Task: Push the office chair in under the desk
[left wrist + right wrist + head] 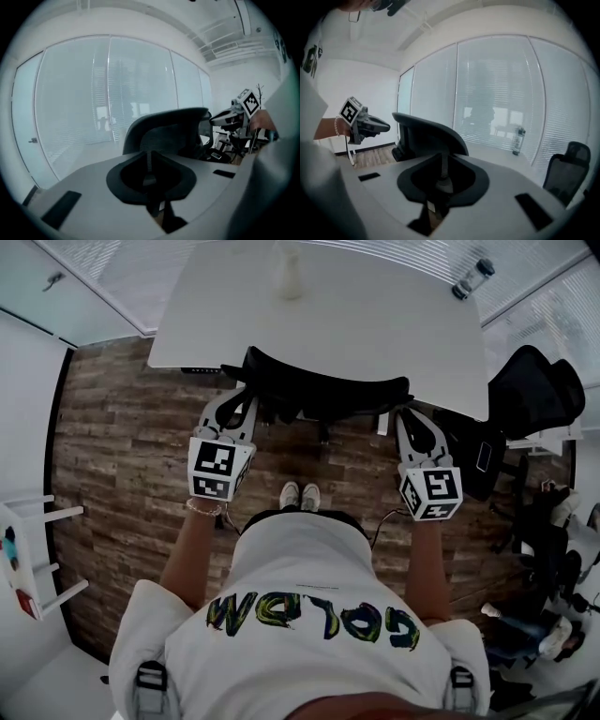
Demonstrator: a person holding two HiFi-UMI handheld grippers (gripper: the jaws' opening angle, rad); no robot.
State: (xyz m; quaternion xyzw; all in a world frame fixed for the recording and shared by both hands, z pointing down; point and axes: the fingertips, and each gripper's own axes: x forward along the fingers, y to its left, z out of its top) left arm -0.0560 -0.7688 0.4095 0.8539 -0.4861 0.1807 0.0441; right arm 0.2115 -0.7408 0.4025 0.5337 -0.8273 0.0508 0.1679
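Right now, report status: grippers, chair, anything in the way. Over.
Left gripper and right gripper shut, empty. Office chair in under desk, backrest at edge. Second chair stands clear, right.

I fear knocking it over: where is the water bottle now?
Head view: the water bottle stands at the desk's far right corner, beyond the office chair.

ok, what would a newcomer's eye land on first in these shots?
The black office chair sits at centre in the head view, its backrest at the near edge of the white desk. The left gripper and right gripper are at either end of that backrest, jaws together, nothing between them. A second black chair stands at the desk's right end, and a bottle on the desk's far right corner.
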